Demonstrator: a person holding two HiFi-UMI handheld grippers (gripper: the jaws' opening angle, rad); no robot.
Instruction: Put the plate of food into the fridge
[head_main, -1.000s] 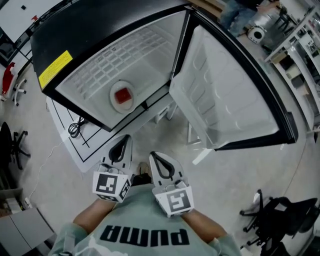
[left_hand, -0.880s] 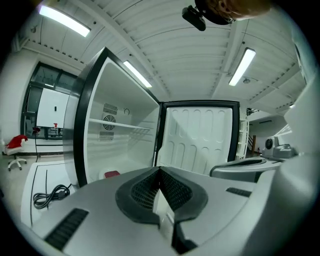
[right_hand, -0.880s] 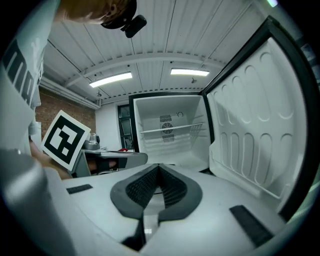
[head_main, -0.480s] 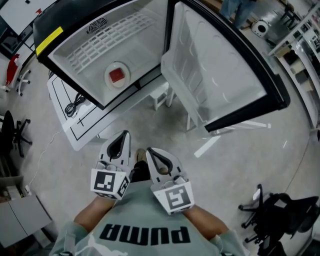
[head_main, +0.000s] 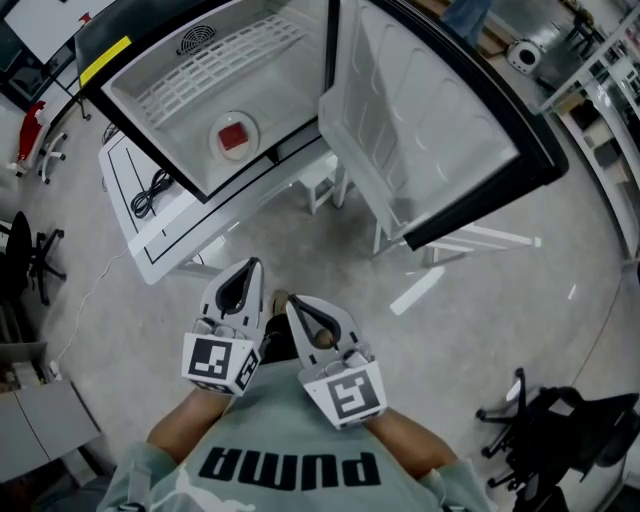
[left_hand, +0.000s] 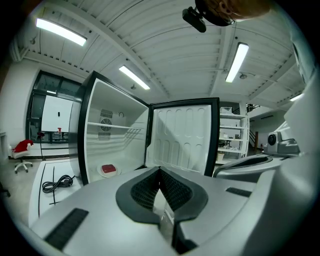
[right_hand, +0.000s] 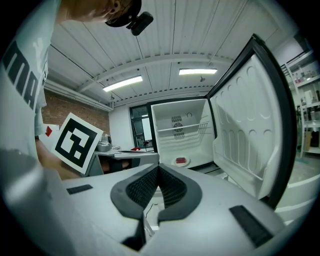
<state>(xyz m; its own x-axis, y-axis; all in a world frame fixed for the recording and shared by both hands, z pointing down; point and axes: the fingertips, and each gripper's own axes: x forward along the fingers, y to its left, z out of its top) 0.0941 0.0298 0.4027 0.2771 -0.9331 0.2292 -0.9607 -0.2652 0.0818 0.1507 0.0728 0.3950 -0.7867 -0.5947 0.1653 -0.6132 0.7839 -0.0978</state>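
The fridge (head_main: 190, 95) stands open, its door (head_main: 430, 110) swung wide to the right. On its floor, under the wire shelf, rests a white plate with a red piece of food (head_main: 233, 137), also visible as the plate (left_hand: 108, 170) in the left gripper view and the plate (right_hand: 180, 161) in the right gripper view. Both grippers are held close to the person's chest, well short of the fridge. The left gripper (head_main: 250, 264) (left_hand: 160, 169) is shut and empty. The right gripper (head_main: 291, 301) (right_hand: 158, 166) is beside it, shut with nothing in it.
A low white table (head_main: 180, 235) with a black cable (head_main: 150, 195) stands under and left of the fridge. A small white stool (head_main: 322, 185) sits below the door hinge. Office chairs stand at far left (head_main: 25, 260) and bottom right (head_main: 550, 420). Shelving (head_main: 605, 90) lines the right.
Both grippers have drawn back from the fridge together, so the fridge sits farther off and higher in the head view. The plate stays inside. Both grippers stay shut.
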